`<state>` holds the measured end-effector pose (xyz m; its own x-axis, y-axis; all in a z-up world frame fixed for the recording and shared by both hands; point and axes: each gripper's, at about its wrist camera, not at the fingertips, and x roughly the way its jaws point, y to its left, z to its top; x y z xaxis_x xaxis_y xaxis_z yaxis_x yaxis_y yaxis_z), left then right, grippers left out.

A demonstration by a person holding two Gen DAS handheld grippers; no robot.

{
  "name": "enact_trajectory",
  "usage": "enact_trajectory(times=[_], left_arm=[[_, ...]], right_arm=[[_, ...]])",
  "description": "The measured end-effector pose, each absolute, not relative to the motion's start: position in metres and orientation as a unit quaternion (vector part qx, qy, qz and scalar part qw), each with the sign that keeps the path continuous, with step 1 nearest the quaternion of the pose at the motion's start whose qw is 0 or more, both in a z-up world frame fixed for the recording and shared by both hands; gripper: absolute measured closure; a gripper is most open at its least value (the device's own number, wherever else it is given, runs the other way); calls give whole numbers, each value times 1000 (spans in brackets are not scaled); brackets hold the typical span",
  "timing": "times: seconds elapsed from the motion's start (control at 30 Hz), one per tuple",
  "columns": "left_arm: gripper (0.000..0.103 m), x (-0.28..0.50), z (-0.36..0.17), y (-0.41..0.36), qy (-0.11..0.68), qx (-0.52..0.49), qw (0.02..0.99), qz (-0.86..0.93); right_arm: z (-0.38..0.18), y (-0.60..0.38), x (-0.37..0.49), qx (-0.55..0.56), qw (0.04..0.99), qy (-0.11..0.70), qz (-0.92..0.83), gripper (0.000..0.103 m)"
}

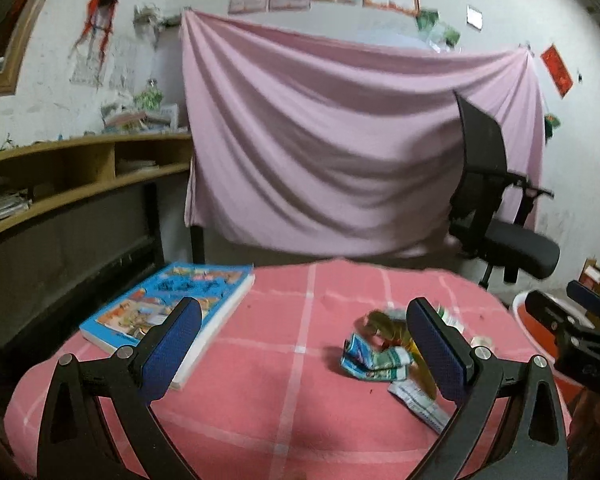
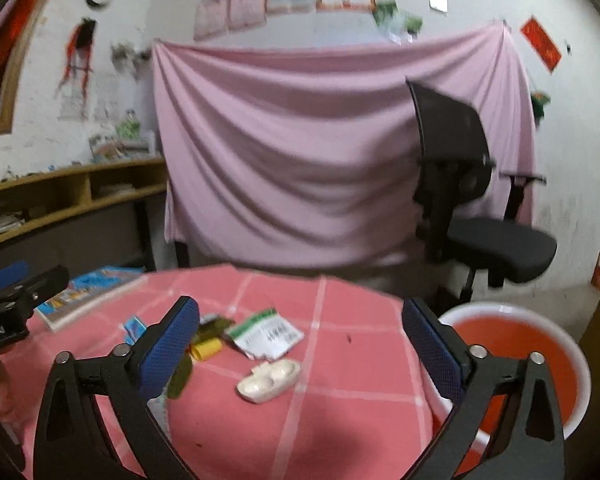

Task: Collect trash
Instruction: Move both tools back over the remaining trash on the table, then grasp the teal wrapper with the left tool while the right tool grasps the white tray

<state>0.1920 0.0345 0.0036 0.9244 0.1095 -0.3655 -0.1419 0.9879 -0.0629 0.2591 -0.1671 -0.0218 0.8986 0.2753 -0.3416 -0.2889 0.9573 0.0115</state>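
Both grippers hang above the pink-checked table [image 2: 340, 400], jaws spread wide, nothing between the pads. Left gripper [image 1: 306, 346]: crumpled blue-green wrapper [image 1: 374, 362] lies on the cloth just inside its right finger, book [image 1: 204, 300] behind its left finger. Right gripper [image 2: 300, 346]: white blister tray [image 2: 269, 380] and green-white packet [image 2: 269, 330] lie between its fingers; red bucket [image 2: 512, 344] sits beyond its right finger, beside the table.

dim indoor light, soft motion blur throughout, fisheye bending at edges, dark vignetted corners
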Motion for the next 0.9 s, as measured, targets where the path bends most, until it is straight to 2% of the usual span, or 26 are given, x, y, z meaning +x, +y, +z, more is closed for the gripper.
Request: enact_trajectory(times=[0.23, 0.3, 0.37, 0.4, 0.47, 0.7, 0.77, 0.9], left_arm=[[4, 216, -7, 27, 235, -35, 971, 38], [12, 223, -10, 29, 253, -44, 966, 26], [30, 233, -14, 32, 278, -56, 959, 15], [35, 239, -18, 34, 293, -62, 954, 11], [54, 248, -24, 38, 317, -81, 945, 1], [75, 263, -35, 42, 352, -125, 927, -36], [87, 266, -38, 40, 361, -127, 923, -44], [92, 263, -37, 46, 355, -142, 923, -47]], right_arm=[[-34, -162, 278, -26, 960, 236, 150, 13], [-39, -157, 285, -35, 952, 261, 153, 20], [-42, -155, 288, -40, 948, 275, 155, 30], [-44, -154, 290, -42, 945, 285, 157, 33], [-47, -153, 294, -43, 940, 297, 160, 35], [-57, -151, 308, -39, 923, 344, 166, 36], [-60, -151, 311, -36, 919, 353, 171, 36], [-68, -151, 319, -26, 902, 386, 192, 38]])
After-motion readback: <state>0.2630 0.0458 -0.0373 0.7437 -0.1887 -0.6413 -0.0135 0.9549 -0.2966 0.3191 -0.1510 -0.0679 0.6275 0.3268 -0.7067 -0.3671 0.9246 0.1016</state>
